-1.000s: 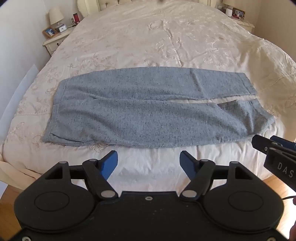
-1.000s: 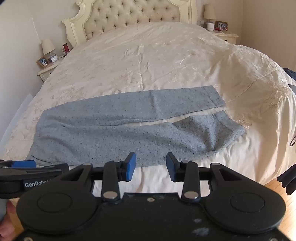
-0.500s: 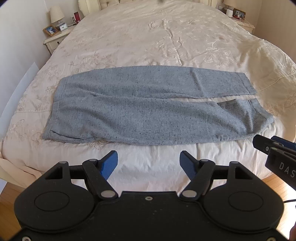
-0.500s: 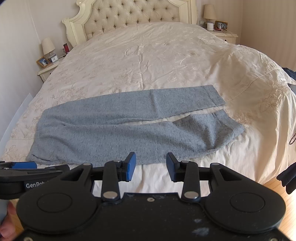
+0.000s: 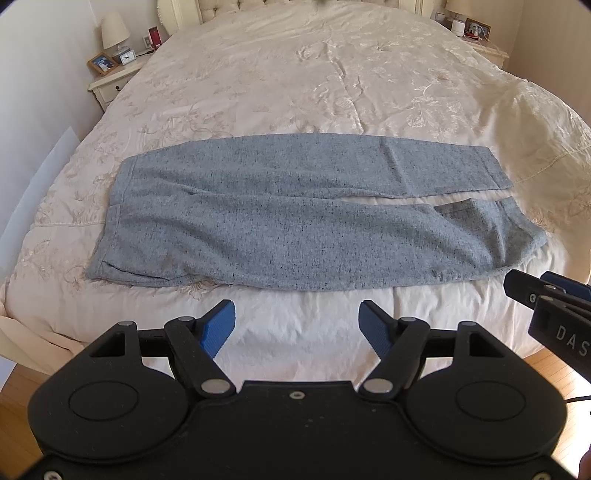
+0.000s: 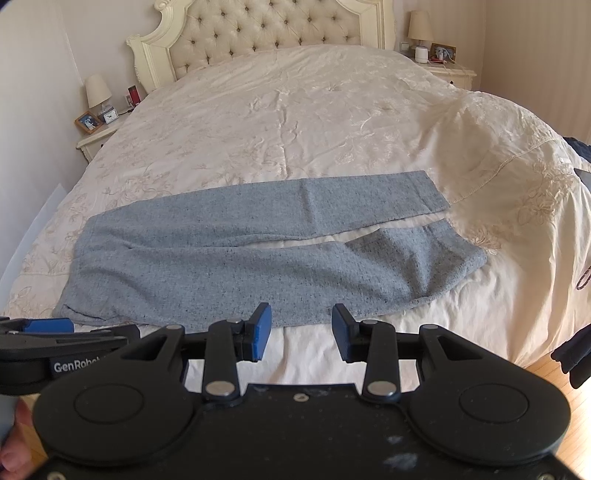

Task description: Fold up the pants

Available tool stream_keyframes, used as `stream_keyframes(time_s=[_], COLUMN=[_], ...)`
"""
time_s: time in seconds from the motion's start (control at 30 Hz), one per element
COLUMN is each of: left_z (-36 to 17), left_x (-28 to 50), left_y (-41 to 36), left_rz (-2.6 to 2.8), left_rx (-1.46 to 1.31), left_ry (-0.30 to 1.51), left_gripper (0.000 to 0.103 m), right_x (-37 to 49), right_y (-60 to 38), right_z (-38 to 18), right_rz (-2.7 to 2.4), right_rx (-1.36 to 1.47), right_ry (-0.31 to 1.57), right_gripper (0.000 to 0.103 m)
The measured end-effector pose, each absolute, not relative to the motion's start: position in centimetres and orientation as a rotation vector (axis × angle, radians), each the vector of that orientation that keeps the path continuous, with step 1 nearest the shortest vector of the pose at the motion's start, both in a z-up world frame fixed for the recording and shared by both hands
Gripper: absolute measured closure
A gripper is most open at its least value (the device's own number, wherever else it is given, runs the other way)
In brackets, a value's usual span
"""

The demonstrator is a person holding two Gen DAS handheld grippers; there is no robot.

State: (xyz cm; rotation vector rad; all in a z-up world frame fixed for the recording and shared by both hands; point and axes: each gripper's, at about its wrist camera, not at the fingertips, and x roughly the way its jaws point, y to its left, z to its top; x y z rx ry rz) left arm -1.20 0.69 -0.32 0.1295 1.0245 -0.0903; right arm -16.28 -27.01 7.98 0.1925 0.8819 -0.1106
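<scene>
Pants: grey speckled pants (image 5: 295,218) lie spread flat across the near part of the bed, filling the middle band of the left wrist frame; waistband at the left, leg ends at the right.
Far leg: flat and straight, its cuff ending at the right of centre in the left wrist frame.
Near leg: its cuff end is rumpled and partly turned over (right of centre in both frames), and a thin strip of bedding shows between the two legs toward that end.
Pants, right wrist view: the same garment (image 6: 258,258) crosses the centre of the frame, its lower edge just above the finger pads.
Bed: cream embroidered quilt (image 5: 332,92) covers the upper half of both frames; a tufted headboard (image 6: 266,33) stands at the top centre of the right wrist frame.
Left gripper (image 5: 297,325): bottom centre of its own frame, blue pads spread wide with nothing between them, short of the pants' near edge, over white bedding.
Right gripper (image 6: 301,330): bottom centre of its own frame, pads parted with a clear gap, empty, just short of the near hem.
Cross view: the right gripper's tip shows at the right edge of the left wrist frame, near the rumpled cuff (not touching it).
Nightstand: at the upper left of the left wrist frame, a nightstand (image 5: 110,79) carries a lamp, a photo frame and a clock.
</scene>
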Motion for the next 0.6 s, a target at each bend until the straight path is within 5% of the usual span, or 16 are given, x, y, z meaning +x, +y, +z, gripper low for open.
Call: stream_keyframes(time_s=[0.6], left_z=[-0.04], left_x=[-0.99], left_y=[0.85], left_rz=[-0.094], left_rx=[0.137], left_ry=[1.027], left_gripper=[0.028], right_x=[-16.00], right_y=[-26.79], right_z=[8.10], right_rz=[-0.120], right_rx=[0.183], right_ry=[0.897], right_gripper=[0.064])
